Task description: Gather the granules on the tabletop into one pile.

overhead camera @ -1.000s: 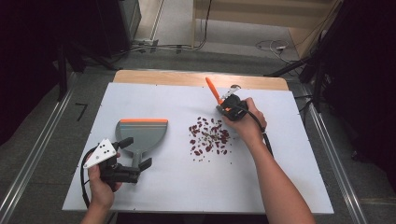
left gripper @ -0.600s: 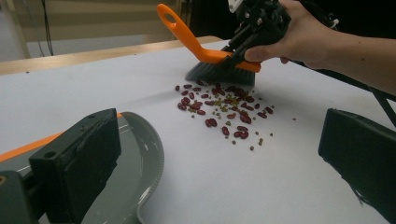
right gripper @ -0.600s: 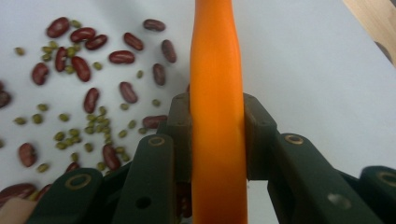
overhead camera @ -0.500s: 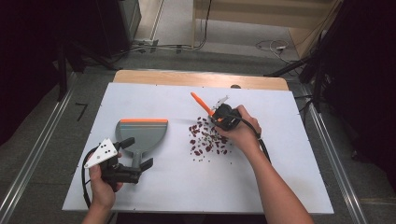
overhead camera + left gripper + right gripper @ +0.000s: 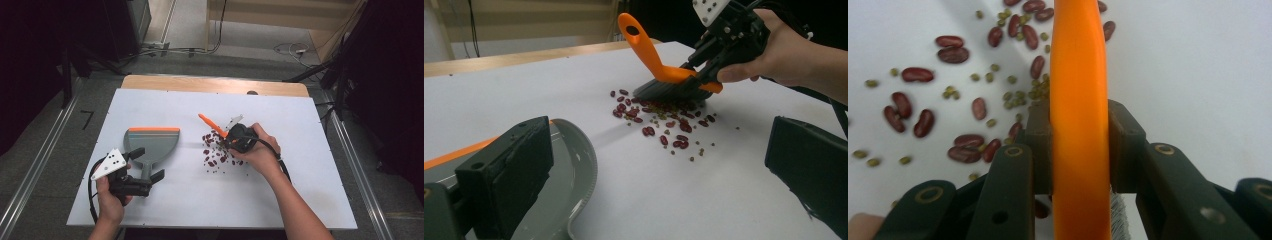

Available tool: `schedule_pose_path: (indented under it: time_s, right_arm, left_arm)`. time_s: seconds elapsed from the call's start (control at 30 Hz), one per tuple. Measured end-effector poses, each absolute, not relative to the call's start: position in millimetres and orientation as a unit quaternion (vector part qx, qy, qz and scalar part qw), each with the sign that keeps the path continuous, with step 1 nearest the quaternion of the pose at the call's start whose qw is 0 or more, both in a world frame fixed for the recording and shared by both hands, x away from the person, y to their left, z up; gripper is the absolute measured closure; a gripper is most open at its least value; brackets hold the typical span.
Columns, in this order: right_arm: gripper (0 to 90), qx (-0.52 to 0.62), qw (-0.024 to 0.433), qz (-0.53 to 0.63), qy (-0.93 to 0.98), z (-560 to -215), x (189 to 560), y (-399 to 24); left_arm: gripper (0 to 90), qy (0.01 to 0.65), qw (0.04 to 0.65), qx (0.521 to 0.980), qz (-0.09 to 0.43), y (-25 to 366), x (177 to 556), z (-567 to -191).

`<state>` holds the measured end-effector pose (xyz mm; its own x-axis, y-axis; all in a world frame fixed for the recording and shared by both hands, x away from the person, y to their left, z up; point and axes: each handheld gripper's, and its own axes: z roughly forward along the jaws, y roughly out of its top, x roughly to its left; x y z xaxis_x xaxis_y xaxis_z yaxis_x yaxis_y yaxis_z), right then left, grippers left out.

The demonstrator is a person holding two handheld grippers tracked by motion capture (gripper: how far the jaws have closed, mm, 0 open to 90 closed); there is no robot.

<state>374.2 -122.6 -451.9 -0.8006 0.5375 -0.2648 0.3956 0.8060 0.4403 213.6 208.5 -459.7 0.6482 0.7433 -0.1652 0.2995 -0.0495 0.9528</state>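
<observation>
While our right claw (image 5: 231,137) pinches the orange brush (image 5: 659,70) over the beans (image 5: 216,150), the dustpan (image 5: 150,145) lies toward the desk's left edge, its handle between our left claw's (image 5: 148,164) spread jaws.

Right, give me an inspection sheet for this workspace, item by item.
Surface: white table top, with a wooden strip along the far edge.
Job's things: orange-handled brush, bristles down at the far side of the scattered beans; grey dustpan lies flat, its orange-edged mouth pointing away from the person.
Clutter: nothing seen beyond the beans, red ones mixed with small green ones.
Grippers: right gripper shut on the brush handle; left gripper at the dustpan's handle, whether it grips cannot be told.
Cables: one trails from each gripper; more lie on the floor beyond the table.
Surroundings: dark equipment to both sides, grey floor.
</observation>
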Motion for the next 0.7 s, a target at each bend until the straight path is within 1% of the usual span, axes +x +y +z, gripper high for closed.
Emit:
schedule_pose_path:
  time_s: [0.1, 0.17, 0.23, 0.33, 0.53, 0.57, 0.67, 0.7]
  right_arm:
    - [67.6, 0.239, 0.19, 0.183, 0.934, -450.6, 370.1, -123.5]
    - [67.9, 0.229, 0.206, 0.186, 0.933, -447.0, 371.1, -125.8]
    - [68.1, 0.236, 0.209, 0.192, 0.929, -445.1, 372.9, -127.1]
    - [68.7, 0.25, 0.204, 0.206, 0.924, -438.4, 382.0, -131.8]
    - [68.8, 0.248, 0.223, 0.206, 0.92, -428.2, 404.2, -123.0]
    - [68.8, 0.244, 0.23, 0.205, 0.919, -427.8, 409.5, -120.1]
    - [68.8, 0.241, 0.229, 0.195, 0.923, -431.2, 423.7, -109.9]
    - [68.8, 0.241, 0.238, 0.186, 0.922, -434.0, 428.7, -106.3]
  left_arm:
    - [0.0, 0.373, 0.58, 0.699, 0.191, 208.5, 213.5, -459.8]
    - [0.0, 0.373, 0.579, 0.699, 0.192, 208.5, 213.6, -459.8]
    - [0.0, 0.374, 0.579, 0.698, 0.191, 208.4, 213.6, -459.8]
    - [0.0, 0.375, 0.58, 0.697, 0.192, 208.5, 213.3, -459.8]
    - [0.0, 0.377, 0.58, 0.697, 0.192, 210.4, 213.8, -460.3]
    - [0.0, 0.377, 0.58, 0.696, 0.191, 210.6, 213.7, -460.4]
    - [0.0, 0.377, 0.581, 0.695, 0.193, 211.7, 213.5, -460.4]
    - [0.0, 0.378, 0.581, 0.695, 0.193, 211.8, 213.5, -460.4]
